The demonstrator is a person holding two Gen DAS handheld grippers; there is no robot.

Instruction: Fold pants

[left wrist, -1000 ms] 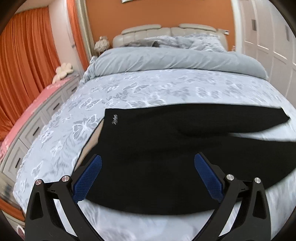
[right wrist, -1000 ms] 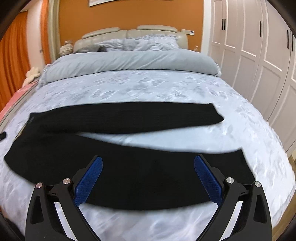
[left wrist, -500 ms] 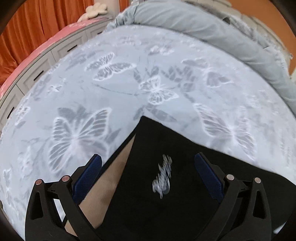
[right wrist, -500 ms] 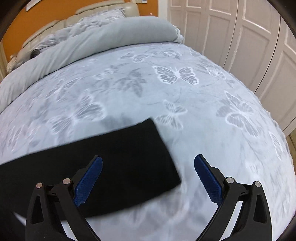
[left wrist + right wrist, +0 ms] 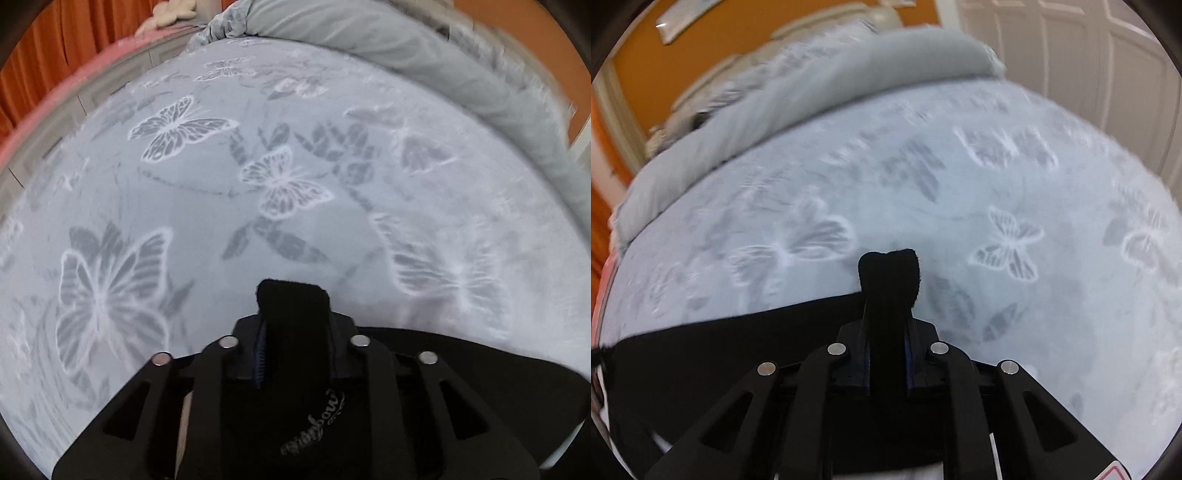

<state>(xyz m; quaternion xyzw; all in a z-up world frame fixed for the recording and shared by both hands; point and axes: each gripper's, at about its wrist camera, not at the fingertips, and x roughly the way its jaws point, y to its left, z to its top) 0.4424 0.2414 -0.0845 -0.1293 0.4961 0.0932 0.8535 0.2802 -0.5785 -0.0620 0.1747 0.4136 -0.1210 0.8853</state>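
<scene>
Where the black pants (image 5: 461, 369) lie along the bottom of both frames on the bed (image 5: 332, 229), a bunched fold of their cloth stands up between each claw's fingers. At lower centre of the left wrist view, the left gripper (image 5: 291, 332) is pressed together on the corner that bears a pale script logo, pointing steeply down at the sheet. At lower centre of the right wrist view, the right gripper (image 5: 888, 325) is closing, its blue pads pinching a narrow tuft of the pants' edge, and it tilts down too. Butterfly print covers the sheet beyond; a grey duvet (image 5: 812, 85) rolls across the top, white doors (image 5: 1089, 74) at upper right.
</scene>
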